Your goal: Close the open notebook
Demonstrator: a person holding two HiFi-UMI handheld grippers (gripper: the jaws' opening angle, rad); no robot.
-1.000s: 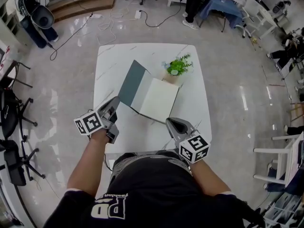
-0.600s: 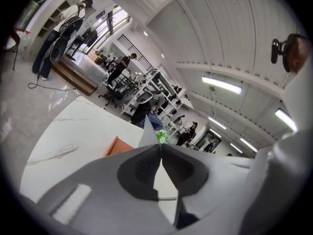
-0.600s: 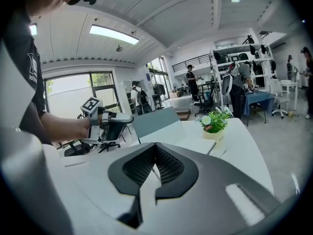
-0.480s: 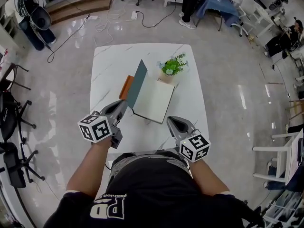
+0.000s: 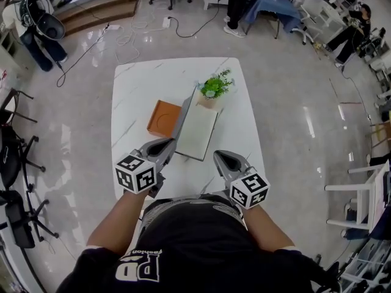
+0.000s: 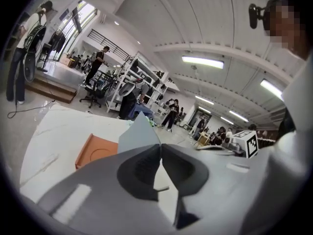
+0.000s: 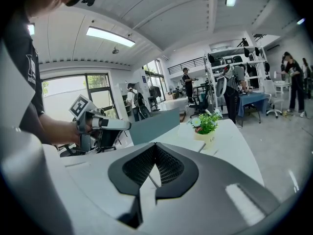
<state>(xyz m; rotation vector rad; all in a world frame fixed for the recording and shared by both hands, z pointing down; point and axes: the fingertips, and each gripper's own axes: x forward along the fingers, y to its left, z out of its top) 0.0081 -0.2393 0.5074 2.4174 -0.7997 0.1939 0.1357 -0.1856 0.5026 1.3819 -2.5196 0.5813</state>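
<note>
right hand-held gripper [image 5: 219, 155]: clenched, jaws tip to tip with nothing between them. It sits over the near edge of the surface, just beside the notebook's near-right corner. No contact visible.
right gripper view: same gripper [image 7: 155, 148] shows only white surface and page through the gap under the tips.
left hand-held gripper [image 5: 170, 144]: at the near-left, pointing far-right, with its marker cube [image 5: 135, 173] nearest the person. Jaws are pinched onto the near edge of the raised cover.
left gripper view: tips [image 6: 160, 148] meet, and the cover [image 6: 137, 131] edge runs straight into the pinch and rises above it.
notebook [image 5: 198, 130]: mid-surface, not closed. The right half lies flat with a blank cream page up.
cover [image 5: 185, 112]: grey-blue, hinged on the left side, standing close to upright. In the right gripper view it shows as a grey slab [image 7: 156, 124] between the two grippers.
orange square coaster [image 5: 162, 118]: flat on the surface, left of the notebook, just beside the upright cover. It has a round recess in its top [image 6: 95, 150].
potted plant [image 5: 214, 87]: small green plant in a pale pot, upright, just beyond the notebook's far edge [image 7: 205, 124].
surface [image 5: 131, 90]: white, marble-veined, rectangular.
floor [image 5: 91, 60]: glossy, with cables trailing at the far left.
</note>
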